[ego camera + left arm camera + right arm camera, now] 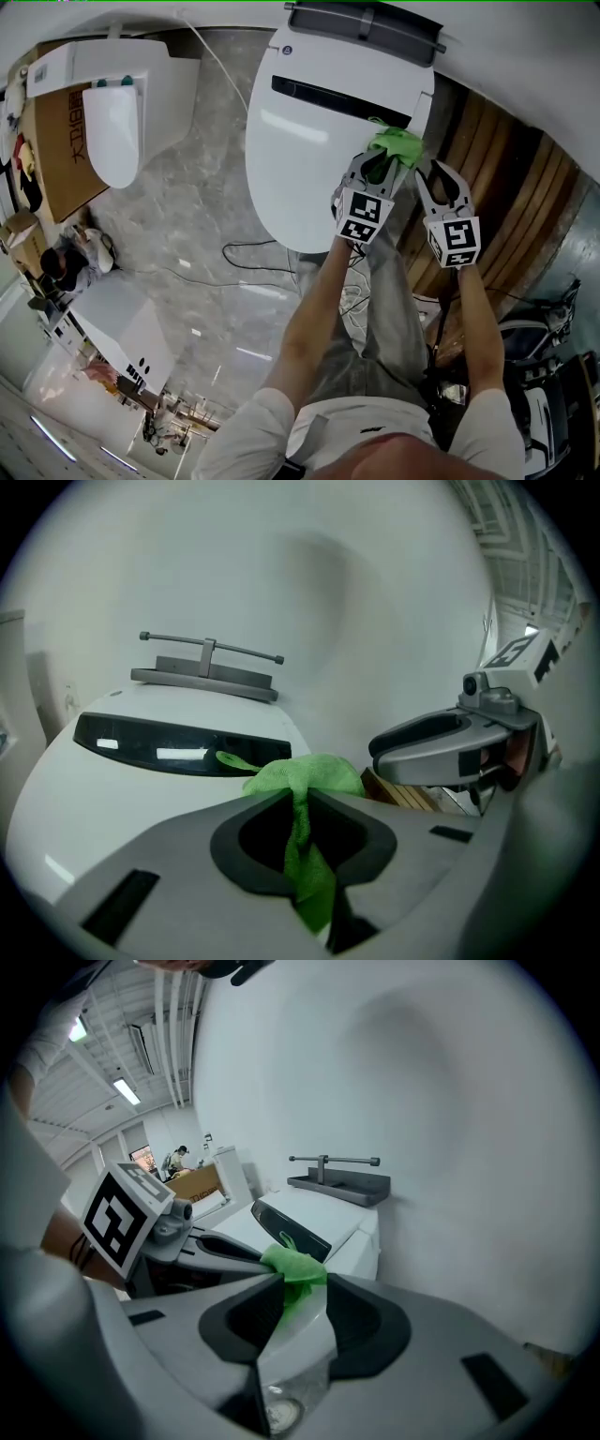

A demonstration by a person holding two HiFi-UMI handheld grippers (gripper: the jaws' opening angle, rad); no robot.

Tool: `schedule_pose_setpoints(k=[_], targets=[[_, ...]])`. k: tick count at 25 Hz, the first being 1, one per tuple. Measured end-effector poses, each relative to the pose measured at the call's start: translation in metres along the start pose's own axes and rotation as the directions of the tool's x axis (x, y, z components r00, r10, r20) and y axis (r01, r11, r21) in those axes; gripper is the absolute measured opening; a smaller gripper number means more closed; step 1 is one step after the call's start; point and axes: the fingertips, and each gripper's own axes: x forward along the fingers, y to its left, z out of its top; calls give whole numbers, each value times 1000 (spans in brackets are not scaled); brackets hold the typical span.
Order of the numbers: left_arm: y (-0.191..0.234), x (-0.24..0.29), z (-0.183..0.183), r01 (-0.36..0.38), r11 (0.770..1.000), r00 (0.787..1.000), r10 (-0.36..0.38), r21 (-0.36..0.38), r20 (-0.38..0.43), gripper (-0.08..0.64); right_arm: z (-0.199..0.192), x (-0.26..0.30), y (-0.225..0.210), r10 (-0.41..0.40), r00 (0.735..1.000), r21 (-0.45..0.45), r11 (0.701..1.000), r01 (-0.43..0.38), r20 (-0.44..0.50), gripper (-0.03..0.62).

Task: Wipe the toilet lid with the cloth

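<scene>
Cloth (396, 145) is sitting bunched at the toilet lid's (300, 159) 2 o'clock corner. My left gripper (380, 161) is clamping it tight, I'd guess so it drags without slipping. My right gripper (431, 171) is hovering at its 3 o'clock, jaws slightly apart and empty, out of the way.

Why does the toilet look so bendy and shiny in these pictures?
Head view: the wide lens bends the floor, and bright glare sits on the toilet lid. Left gripper view: black corners, and lights mirrored in the dark strip. Right gripper view: the same round bulge and black edges.
</scene>
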Motion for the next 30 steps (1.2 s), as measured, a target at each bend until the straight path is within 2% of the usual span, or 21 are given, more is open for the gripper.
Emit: schedule_pose_setpoints(k=[3,9,21,26,30], targets=[[5,6,-6,-8,1000,1000,8,-3,-22,64,-4,5,-1,6,1000,-1,1000,-6,-14,135],[9,9,-10,-17,999,997,20,48,-70,63,-4,12,-3,2,1000,10,1000,-2,-30,137],[54,-14,-14,-74,997,995,76,25,-67,64,2,29,18,20,998,-11,1000,-21,-55,137],[76,-25,-15,-89,996,994,90,22,-64,63,10,45,36,50,996,-39,998,-53,-70,137],[92,-33,-16,-100,995,993,101,19,-63,64,21,64,43,61,996,-3,998,-61,-72,137]])
